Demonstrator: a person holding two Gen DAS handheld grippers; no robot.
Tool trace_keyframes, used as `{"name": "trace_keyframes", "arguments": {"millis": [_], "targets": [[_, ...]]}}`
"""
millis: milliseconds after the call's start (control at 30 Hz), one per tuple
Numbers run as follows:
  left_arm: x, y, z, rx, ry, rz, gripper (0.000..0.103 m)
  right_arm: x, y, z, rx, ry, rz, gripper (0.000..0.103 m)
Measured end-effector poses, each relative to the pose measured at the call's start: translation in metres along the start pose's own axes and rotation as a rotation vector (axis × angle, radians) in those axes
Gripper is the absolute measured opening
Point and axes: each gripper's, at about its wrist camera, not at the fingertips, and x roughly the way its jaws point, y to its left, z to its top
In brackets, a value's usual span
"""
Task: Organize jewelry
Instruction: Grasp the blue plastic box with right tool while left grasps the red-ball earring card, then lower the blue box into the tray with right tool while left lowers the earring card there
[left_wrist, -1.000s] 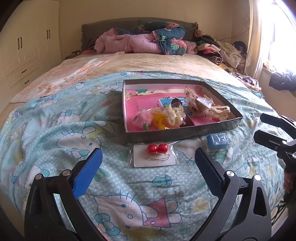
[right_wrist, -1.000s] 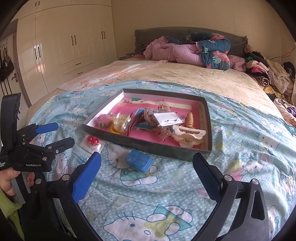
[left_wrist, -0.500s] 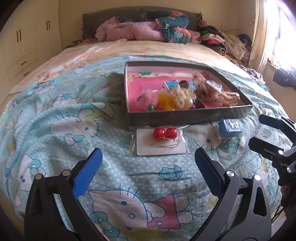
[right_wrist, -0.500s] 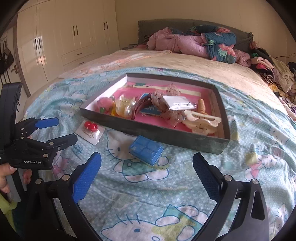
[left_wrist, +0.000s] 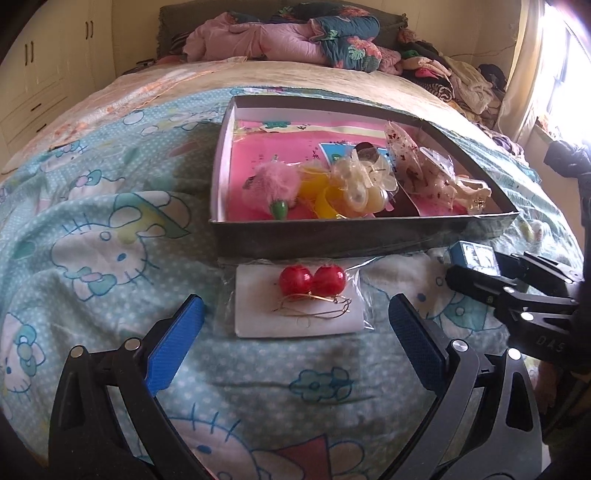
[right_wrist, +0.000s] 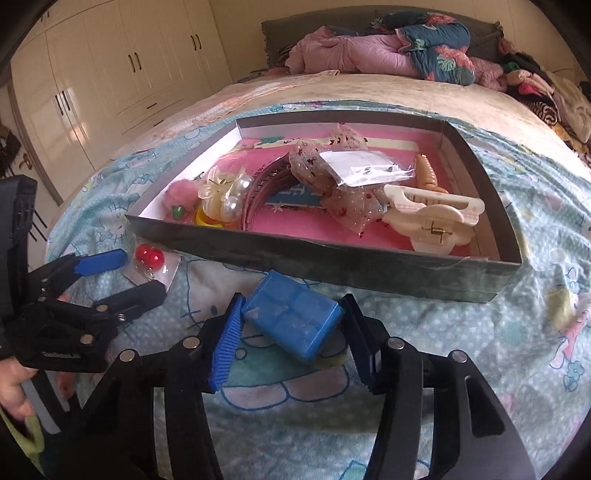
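The right claw (right_wrist: 291, 332) is straddling the blue box (right_wrist: 291, 319), fingers narrowed but not clamping; the left claw (left_wrist: 295, 332) is gaping before the earrings (left_wrist: 312, 280).

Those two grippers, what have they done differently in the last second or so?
Both moved forward and down toward the bed. The right gripper narrowed its fingers around the blue box; a firm grip isn't clear yet. The left gripper, still wide open, now straddles the red earring card. The tray and its contents stayed put.
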Motion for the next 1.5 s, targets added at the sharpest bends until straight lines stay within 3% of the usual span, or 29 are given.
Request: {"name": "trace_keyframes", "arguments": {"millis": [67, 133, 300, 467, 733, 1067, 1500], "targets": [[0.005, -0.002, 0.000, -0.001, 0.010, 0.004, 0.091, -0.002, -0.001, 0.000, -0.004, -0.002, 0.007, 0.051], [0.008, -0.004, 0.000, 0.007, 0.013, 0.022, 0.082, -0.004, -0.002, -0.001, -0.001, -0.006, 0.012, 0.051], [0.005, -0.003, 0.001, 0.013, 0.009, 0.017, 0.072, -0.017, -0.002, -0.004, -0.011, -0.025, 0.015, 0.051], [-0.015, -0.003, 0.002, -0.010, -0.023, -0.050, 0.072, -0.036, -0.005, -0.005, -0.009, -0.061, 0.012, 0.051], [-0.037, -0.011, 0.030, 0.008, -0.100, -0.072, 0.072, -0.059, -0.013, 0.009, -0.023, -0.116, -0.025, 0.051], [-0.025, -0.013, 0.068, 0.020, -0.128, -0.053, 0.072, -0.062, -0.025, 0.038, -0.035, -0.152, -0.066, 0.051], [0.009, -0.007, 0.082, 0.023, -0.098, -0.025, 0.072, -0.029, -0.033, 0.060, -0.034, -0.135, -0.097, 0.051]]}}
